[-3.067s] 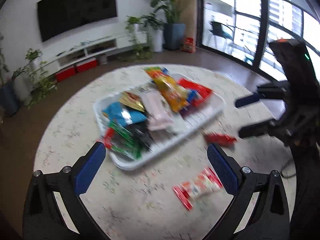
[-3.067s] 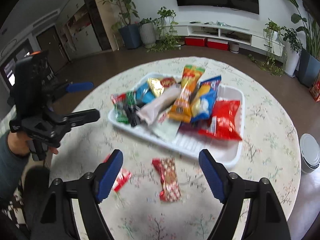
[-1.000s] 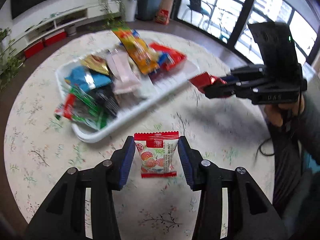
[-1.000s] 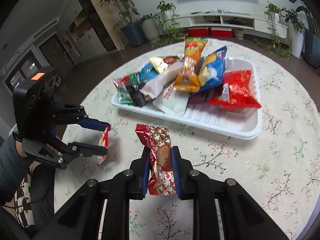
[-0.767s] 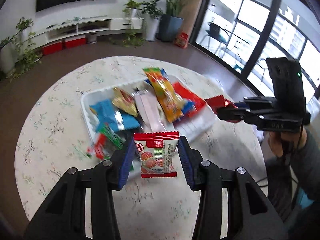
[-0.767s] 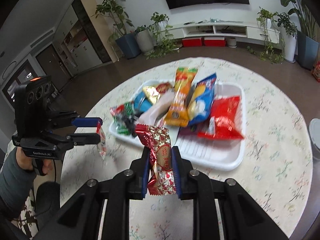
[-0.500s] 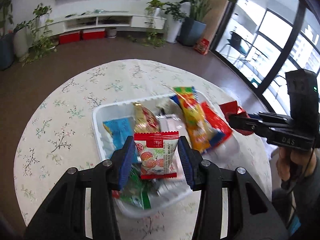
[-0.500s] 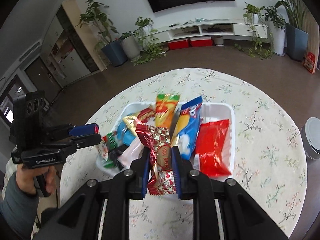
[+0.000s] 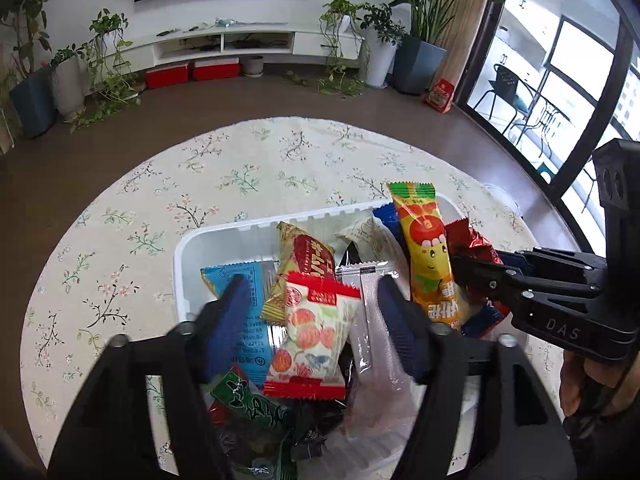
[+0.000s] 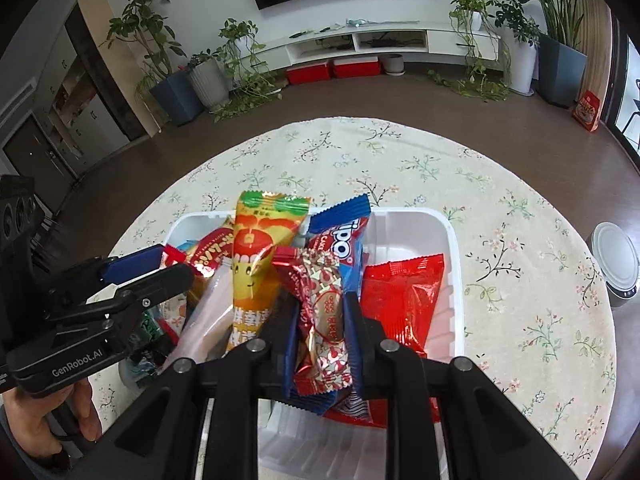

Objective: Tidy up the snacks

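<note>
A white tray holds several snack packs on a round floral table. My left gripper stands over the tray with its jaws parted wider than the red-edged white strawberry candy pack between them; the pack looks loose and tilted. My right gripper is shut on a red and gold foil candy above the tray. It also shows in the left wrist view, holding the foil candy. The left gripper shows in the right wrist view.
In the tray lie a long orange-yellow pack, a blue biscuit pack, a red bag, a light blue pack and a pale pink pack. A round grey lidded bin stands past the table's right edge.
Both grippers lifted their candies from the table and carried them over the tray. In the last half second my left jaws opened around the strawberry pack, which has tilted and dropped lower.
</note>
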`<state>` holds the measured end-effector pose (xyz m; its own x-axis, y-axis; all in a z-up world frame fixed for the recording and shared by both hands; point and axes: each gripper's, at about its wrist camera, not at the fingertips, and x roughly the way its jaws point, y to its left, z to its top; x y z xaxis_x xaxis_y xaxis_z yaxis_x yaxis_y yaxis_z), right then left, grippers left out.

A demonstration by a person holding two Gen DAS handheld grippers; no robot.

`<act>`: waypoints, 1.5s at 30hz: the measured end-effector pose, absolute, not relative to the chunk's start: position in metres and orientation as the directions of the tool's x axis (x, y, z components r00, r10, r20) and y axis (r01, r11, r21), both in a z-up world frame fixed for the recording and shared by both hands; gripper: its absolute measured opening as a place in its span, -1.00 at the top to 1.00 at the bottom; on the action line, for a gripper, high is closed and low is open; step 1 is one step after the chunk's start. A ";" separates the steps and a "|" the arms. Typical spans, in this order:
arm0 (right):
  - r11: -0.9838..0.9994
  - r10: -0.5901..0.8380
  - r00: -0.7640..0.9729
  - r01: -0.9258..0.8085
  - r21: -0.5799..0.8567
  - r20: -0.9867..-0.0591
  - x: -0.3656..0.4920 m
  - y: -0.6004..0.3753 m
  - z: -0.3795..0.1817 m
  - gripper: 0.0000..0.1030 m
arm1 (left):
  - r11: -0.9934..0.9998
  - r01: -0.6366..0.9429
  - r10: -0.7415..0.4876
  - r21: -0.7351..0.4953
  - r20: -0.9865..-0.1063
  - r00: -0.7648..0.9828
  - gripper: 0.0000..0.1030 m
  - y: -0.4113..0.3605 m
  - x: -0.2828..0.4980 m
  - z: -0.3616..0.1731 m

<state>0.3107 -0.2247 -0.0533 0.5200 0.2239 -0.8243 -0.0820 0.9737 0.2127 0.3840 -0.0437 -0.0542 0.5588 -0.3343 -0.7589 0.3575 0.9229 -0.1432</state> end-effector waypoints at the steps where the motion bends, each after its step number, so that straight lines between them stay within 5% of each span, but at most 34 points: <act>1: 0.973 0.227 0.522 -0.084 0.216 -0.822 0.310 -0.226 -0.054 0.52 | 0.925 0.353 -0.329 -0.138 -0.756 0.566 -0.45 -0.044 0.384 -0.054; 7: 0.976 0.217 0.525 -0.088 0.201 -0.823 0.306 -0.226 -0.053 0.22 | 0.930 0.341 -0.328 -0.137 -0.727 0.604 -0.50 -0.038 0.379 -0.039; 13: 0.980 0.195 0.546 -0.071 0.187 -0.815 0.298 -0.234 -0.044 -0.08 | 0.944 0.316 -0.292 -0.093 -0.680 0.673 -0.96 -0.029 0.348 -0.012; 16: 0.978 0.197 0.572 -0.056 0.202 -0.796 0.285 -0.241 -0.033 -0.14 | 0.954 0.295 -0.255 -0.048 -0.646 0.719 -0.99 -0.026 0.320 0.003; 21: 0.969 0.196 0.700 -0.028 0.247 -0.686 0.228 -0.253 -0.003 -0.81 | 0.972 0.228 -0.151 0.056 -0.595 0.790 -0.99 -0.028 0.251 0.018; 23: 0.968 0.187 0.742 -0.029 0.248 -0.643 0.203 -0.253 0.005 -0.92 | 0.977 0.168 -0.061 0.135 -0.574 0.817 -0.99 -0.035 0.219 0.019; 27: 0.963 0.198 0.775 -0.040 0.267 -0.600 0.153 -0.249 0.009 -0.96 | 0.989 0.111 -0.043 0.095 -0.535 0.844 -1.00 -0.034 0.156 0.019; 33: 0.956 0.201 0.778 -0.022 0.294 -0.595 0.105 -0.240 0.006 -0.96 | 0.999 0.010 -0.033 -0.039 -0.621 0.783 -0.99 -0.010 0.113 0.017; 45: 0.987 0.120 0.768 -0.025 0.157 -0.630 0.058 -0.206 0.009 -0.96 | 0.999 -0.036 0.017 -0.016 -0.651 0.759 -0.99 0.005 0.075 0.018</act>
